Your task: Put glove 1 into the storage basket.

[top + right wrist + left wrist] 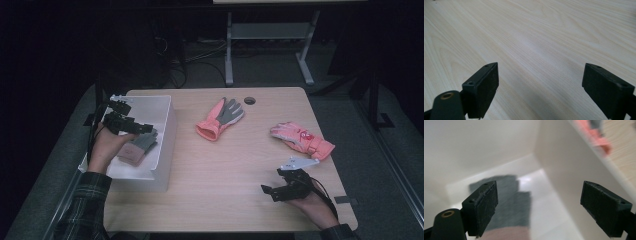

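Left gripper [145,128]: held over the white bin [167,145] at the left side of the tabletop [225,170], pointing down into it; a plaid sleeve [85,205] runs up to the hand that carries it.
Left fingers [482,207]: released, standing wide apart with nothing pressed between them; in the left gripper view the glove lies on the bin floor beyond them, not touched.
Glove in bin [140,147]: a glove with grey fingers and a pale pink cuff, lying flat on the floor of the white bin, its grey end under the left gripper.
White bin: rectangular, open at the top, set along the tabletop's left edge; its inner walls and floor show in the left gripper view.
Right gripper [265,189]: low over the near right part of the tabletop, pointing left across bare wood, well apart from every glove.
Right fingers [484,90]: released, spread wide over plain wood grain, holding nothing.
Coral glove, middle [220,119]: lies palm up on the tabletop just right of the bin, grey palm showing.
Coral glove, right [302,140]: lies near the tabletop's right edge, beyond the right gripper.
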Demonstrator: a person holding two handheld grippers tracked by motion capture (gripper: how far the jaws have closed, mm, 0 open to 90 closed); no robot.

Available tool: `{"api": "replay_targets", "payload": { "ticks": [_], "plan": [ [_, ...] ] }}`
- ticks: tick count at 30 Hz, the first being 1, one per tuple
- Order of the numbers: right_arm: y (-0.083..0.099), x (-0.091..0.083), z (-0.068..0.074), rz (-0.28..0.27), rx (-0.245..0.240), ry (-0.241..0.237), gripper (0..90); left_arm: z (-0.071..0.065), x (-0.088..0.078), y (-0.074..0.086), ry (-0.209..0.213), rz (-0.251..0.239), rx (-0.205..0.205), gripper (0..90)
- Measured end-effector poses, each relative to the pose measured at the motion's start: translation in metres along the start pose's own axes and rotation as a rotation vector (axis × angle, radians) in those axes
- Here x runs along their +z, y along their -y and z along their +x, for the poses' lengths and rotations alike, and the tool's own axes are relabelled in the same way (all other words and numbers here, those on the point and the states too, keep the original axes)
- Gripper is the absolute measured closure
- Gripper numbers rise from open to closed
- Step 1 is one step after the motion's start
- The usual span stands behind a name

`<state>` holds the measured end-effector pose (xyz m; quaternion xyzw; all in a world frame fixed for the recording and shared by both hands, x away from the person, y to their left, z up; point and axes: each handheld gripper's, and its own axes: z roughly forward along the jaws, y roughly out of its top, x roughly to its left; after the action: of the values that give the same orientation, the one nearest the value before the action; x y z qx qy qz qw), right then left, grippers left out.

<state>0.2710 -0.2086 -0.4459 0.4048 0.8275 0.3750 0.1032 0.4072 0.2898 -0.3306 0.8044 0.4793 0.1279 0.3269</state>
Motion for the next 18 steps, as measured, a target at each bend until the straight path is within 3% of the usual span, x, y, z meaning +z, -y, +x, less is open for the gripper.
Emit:
{"api": "replay_targets", "payload": {
  "ticks": [4,6,10,12,13,18],
  "plan": [
    [0.000,0.000,0.000,-0.002,0.000,-0.001,13.6,-0.016,-0.004,-0.007,0.039,-0.023,0.031,14.0],
    [0.000,0.000,0.000,-0.002,0.005,-0.002,13.6,-0.032,-0.006,-0.014,0.091,-0.044,0.054,14.0],
    [0.000,0.000,0.000,-0.001,0.005,-0.001,13.6,-0.058,-0.005,-0.020,0.124,-0.048,0.108,14.1],
    [0.000,0.000,0.000,0.002,0.001,0.000,13.6,-0.064,-0.004,-0.021,0.132,-0.051,0.118,14.1],
    [0.000,0.000,0.000,0.002,0.000,0.000,13.6,-0.076,-0.002,-0.023,0.145,-0.057,0.136,14.1],
    [0.000,0.000,0.000,0.002,-0.001,-0.001,13.6,-0.103,0.005,-0.031,0.178,-0.062,0.176,14.2]
  ]
}}
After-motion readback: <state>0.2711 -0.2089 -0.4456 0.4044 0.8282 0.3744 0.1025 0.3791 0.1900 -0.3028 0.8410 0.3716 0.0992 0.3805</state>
